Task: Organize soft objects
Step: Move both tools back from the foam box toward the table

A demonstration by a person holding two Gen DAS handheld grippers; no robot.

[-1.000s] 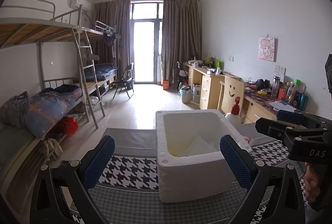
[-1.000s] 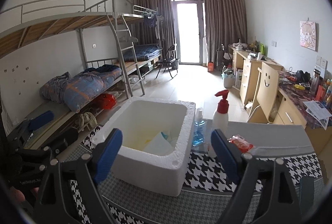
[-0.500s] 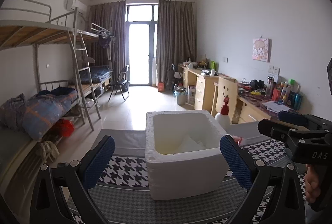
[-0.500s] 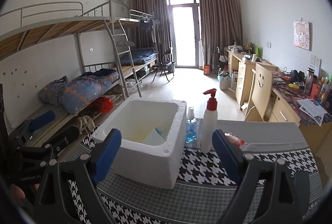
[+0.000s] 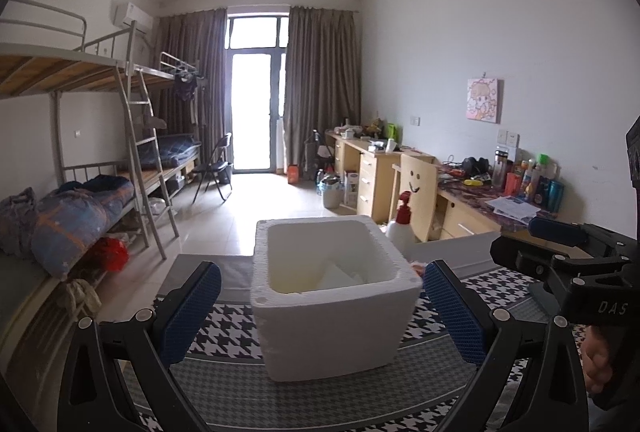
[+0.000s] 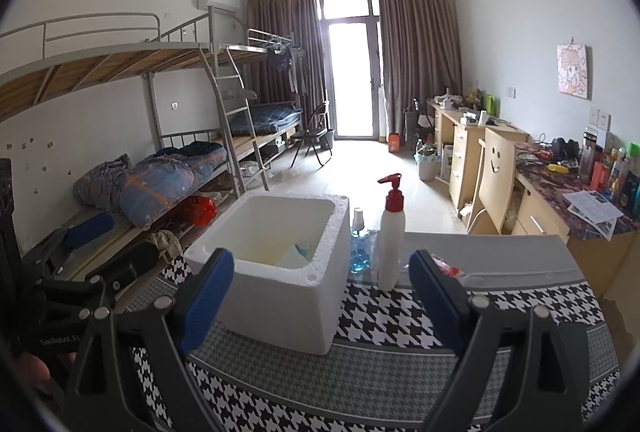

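A white foam box [image 5: 332,316] stands on the houndstooth table cloth [image 5: 224,324]; it also shows in the right wrist view [image 6: 280,284]. Pale soft items [image 5: 340,274] lie inside it, seen too in the right wrist view [image 6: 294,256]. My left gripper [image 5: 320,316] is open and empty, its blue pads either side of the box, held back from it. My right gripper [image 6: 324,296] is open and empty, in front of the box's right corner. A small red-and-clear packet [image 6: 450,268] lies behind the right gripper's right finger.
A white pump bottle with a red top [image 6: 391,236] and a blue bottle [image 6: 359,246] stand right of the box. The right gripper's body [image 5: 580,272] shows at the right of the left view. Bunk beds [image 6: 160,168] stand left, desks [image 6: 520,184] right.
Both views have pulled back and tilted up. The box and the bottles sit lower and smaller in frame. Both grippers stay open and empty.
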